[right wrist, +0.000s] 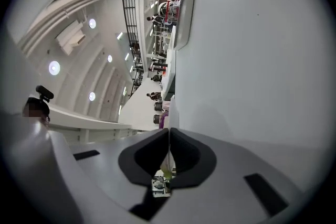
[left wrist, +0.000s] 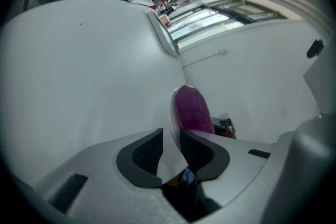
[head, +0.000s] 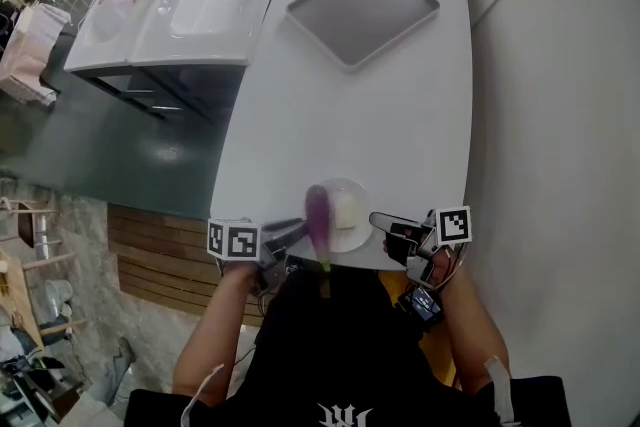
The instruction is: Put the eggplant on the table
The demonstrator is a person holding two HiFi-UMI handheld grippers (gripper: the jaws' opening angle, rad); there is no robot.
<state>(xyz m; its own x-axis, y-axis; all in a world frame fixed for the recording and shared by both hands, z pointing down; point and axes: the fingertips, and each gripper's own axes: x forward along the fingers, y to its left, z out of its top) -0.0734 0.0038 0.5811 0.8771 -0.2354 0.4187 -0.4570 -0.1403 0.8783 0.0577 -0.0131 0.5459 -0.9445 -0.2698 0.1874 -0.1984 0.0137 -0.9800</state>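
The eggplant (head: 319,220) lies lengthwise on a small white plate (head: 358,225) at the lower centre of the head view. It sits at the near edge of the white surface (head: 380,115), its green stem end poking out past the plate's rim toward the person. The left gripper (head: 295,230) has its jaws grasping the plate's left rim. In the left gripper view that rim (left wrist: 172,113) runs edge-on between the pads, with the purple eggplant (left wrist: 193,110) just beyond. The right gripper (head: 380,220) is clenched on the opposite rim, which shows as a thin white sliver between its pads (right wrist: 169,136). The main danger is tilt. If one hand rises or rolls more than the other, the smooth, rounded eggplant could roll or slide off the glossy plate. This close to the edge it could drop off the surface instead of landing on it. Both grips are thin pinches on a slick rim, so either could slip and let the plate fall or swing. The grey tray (head: 362,10) at the upper centre is well apart and looks like no obstacle.
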